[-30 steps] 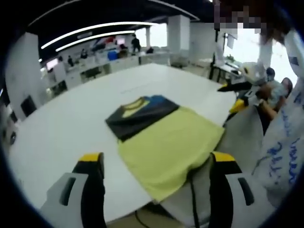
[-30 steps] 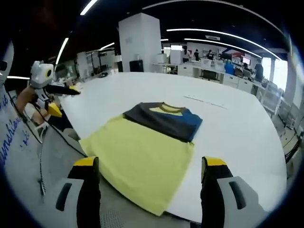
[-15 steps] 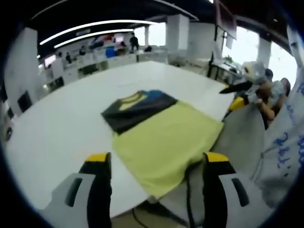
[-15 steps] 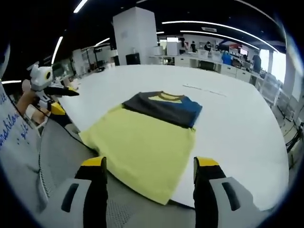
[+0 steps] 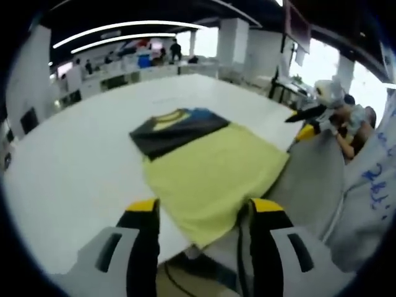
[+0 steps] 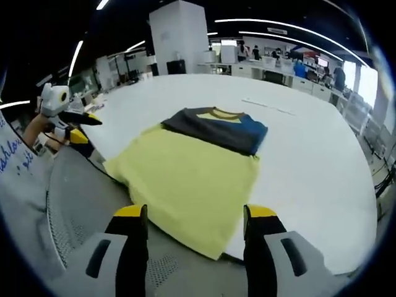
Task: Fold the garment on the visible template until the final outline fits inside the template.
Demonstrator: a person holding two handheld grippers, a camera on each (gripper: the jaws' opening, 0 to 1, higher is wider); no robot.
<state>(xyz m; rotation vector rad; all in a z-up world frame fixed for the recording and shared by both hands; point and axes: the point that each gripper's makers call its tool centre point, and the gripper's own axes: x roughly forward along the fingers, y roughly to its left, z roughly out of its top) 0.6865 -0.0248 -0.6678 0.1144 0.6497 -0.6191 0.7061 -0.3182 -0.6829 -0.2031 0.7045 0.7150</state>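
A folded garment (image 5: 176, 129) lies on the white table (image 5: 68, 167), dark grey with a yellow collar and a blue part at one end. It rests on the far end of a yellow template (image 5: 210, 176), a rectangular sheet that reaches to the table's near edge and hangs slightly over it. In the right gripper view the garment (image 6: 216, 128) again sits across the far strip of the template (image 6: 185, 179), with the blue part toward the open table (image 6: 309, 154); one garment end appears to reach the template's side edge, though whether it passes beyond cannot be told. The left gripper (image 5: 199, 213) hangs above the template's near edge, its yellow-tipped jaws spread apart with nothing between them. The right gripper (image 6: 196, 216) also hangs over the template's near edge, jaws spread and holding nothing. Each gripper shows in the other's view, off to the side of the template: the right gripper (image 5: 309, 120) in a hand (image 5: 346, 127) beyond a grey chair back, and the left gripper (image 6: 65, 120) likewise raised off the table. Desks and people stand well beyond the table.
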